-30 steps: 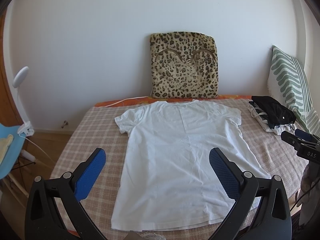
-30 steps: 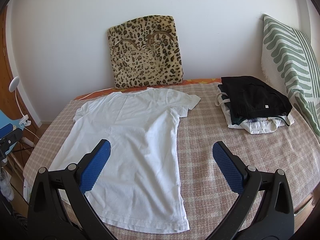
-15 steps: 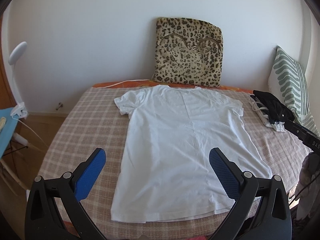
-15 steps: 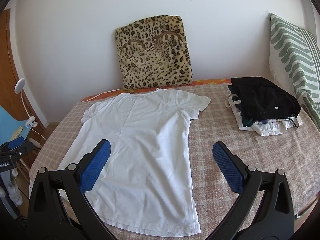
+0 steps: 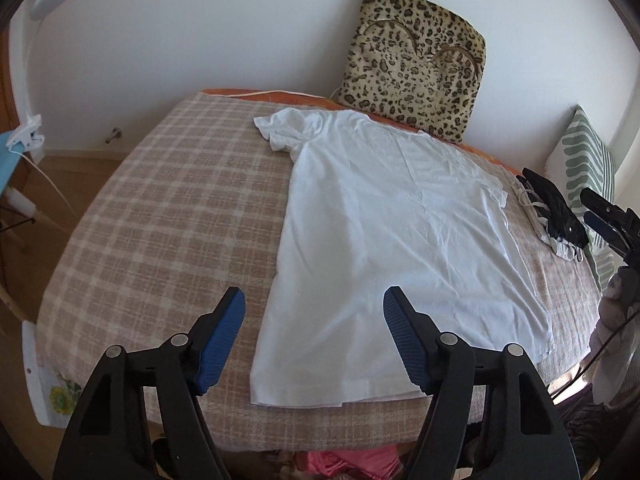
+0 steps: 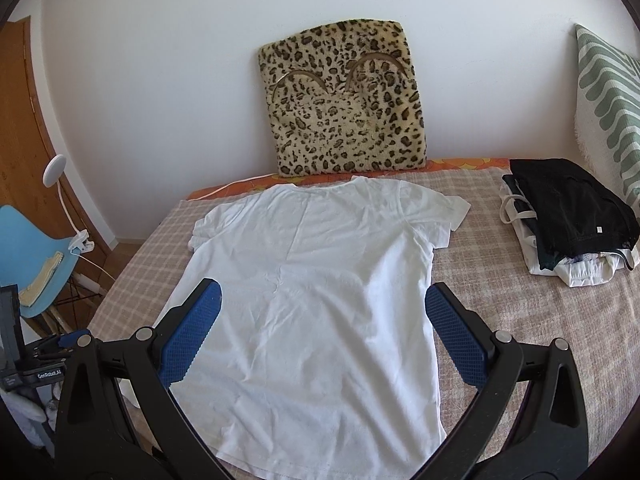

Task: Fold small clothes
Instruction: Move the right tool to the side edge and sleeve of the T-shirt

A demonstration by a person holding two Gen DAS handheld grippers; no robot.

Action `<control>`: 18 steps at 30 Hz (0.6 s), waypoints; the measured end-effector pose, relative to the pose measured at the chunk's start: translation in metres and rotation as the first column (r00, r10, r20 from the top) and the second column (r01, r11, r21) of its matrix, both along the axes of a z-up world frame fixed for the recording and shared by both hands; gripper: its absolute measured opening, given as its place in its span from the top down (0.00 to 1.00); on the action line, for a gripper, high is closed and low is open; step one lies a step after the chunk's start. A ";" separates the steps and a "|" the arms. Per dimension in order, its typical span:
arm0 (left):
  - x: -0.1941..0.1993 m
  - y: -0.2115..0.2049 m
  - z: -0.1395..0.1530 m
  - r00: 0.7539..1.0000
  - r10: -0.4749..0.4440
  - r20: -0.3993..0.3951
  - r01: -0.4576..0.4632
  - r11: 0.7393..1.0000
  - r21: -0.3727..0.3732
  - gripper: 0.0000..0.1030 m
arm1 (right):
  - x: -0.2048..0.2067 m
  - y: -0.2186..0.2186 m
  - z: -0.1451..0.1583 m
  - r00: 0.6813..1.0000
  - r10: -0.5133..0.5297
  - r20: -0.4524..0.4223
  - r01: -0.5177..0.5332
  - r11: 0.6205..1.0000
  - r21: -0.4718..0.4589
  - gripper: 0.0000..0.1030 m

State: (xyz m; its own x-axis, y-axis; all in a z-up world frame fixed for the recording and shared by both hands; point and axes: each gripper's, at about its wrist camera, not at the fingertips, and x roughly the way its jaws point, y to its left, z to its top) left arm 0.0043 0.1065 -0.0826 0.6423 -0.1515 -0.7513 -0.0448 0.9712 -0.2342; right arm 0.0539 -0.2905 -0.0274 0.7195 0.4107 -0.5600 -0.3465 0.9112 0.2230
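**Shirt spread flat, no fold made yet**

Nearest to me, my left gripper (image 5: 312, 336) hangs over the near left corner of the plain white cotton T-shirt (image 5: 384, 232). Its blue-padded jaws have just been closing from their widest, yet they stand apart with nothing pinched between them; in its view the shirt's left side edge runs up between the pads, from about 6 o'clock toward 12. I judge I am lining up to take that hem corner. My right gripper (image 6: 320, 332) is spread wide and empty, with the lower body of the shirt framed between its pads and the hem at 6 o'clock below.

The shirt lies fully open on the beige checked blanket (image 5: 168, 208), both short sleeves out, collar at 12 o'clock toward the wall. So on this garment everything is left to do.

Farther off, at about 2 o'clock in the right view, a stack of folded clothes topped by a black garment (image 6: 568, 216) sits well apart from the shirt; I take it for finished work. Beyond, a leopard-print cushion (image 6: 344, 108) leans on the wall.
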 end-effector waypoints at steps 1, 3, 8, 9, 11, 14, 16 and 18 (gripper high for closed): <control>-0.001 0.003 -0.005 1.000 0.001 -0.014 -0.001 1.000 -0.011 0.39 | 0.002 0.006 0.002 1.000 0.011 0.001 -0.011 1.000 -0.001 0.00; -0.003 0.007 -0.012 0.999 0.005 -0.032 -0.006 1.000 -0.019 0.44 | 0.005 0.017 0.006 0.999 0.036 0.005 -0.036 0.999 0.008 0.00; -0.006 0.015 -0.026 0.997 0.004 -0.076 -0.011 0.996 -0.091 0.52 | 0.023 0.055 0.019 0.994 0.108 0.013 -0.108 0.994 -0.016 0.00; -0.005 0.016 -0.028 0.996 0.002 -0.085 -0.011 0.995 -0.100 0.52 | 0.027 0.063 0.021 0.993 0.120 0.013 -0.120 0.993 -0.020 0.00; -0.005 0.017 -0.031 0.995 0.006 -0.098 -0.018 0.993 -0.119 0.52 | 0.035 0.079 0.025 0.990 0.143 0.014 -0.142 0.990 -0.022 0.00; -0.005 0.019 -0.033 0.995 0.014 -0.100 -0.027 0.992 -0.125 0.52 | 0.046 0.100 0.031 0.985 0.172 0.017 -0.172 0.985 -0.025 0.01; -0.005 0.020 -0.032 0.995 0.018 -0.094 -0.029 0.992 -0.120 0.54 | 0.055 0.114 0.034 0.981 0.194 0.018 -0.193 0.981 -0.025 0.03; -0.005 0.020 -0.033 0.996 0.021 -0.092 -0.031 0.993 -0.115 0.56 | 0.066 0.130 0.035 0.977 0.212 0.012 -0.212 0.977 -0.025 0.06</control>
State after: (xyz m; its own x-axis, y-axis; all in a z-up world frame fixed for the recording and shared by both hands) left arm -0.0004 0.1262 -0.1153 0.5772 -0.2250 -0.7850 -0.0959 0.9360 -0.3388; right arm 0.1195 -0.1604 0.0079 0.6259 0.5416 -0.5612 -0.5355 0.8216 0.1956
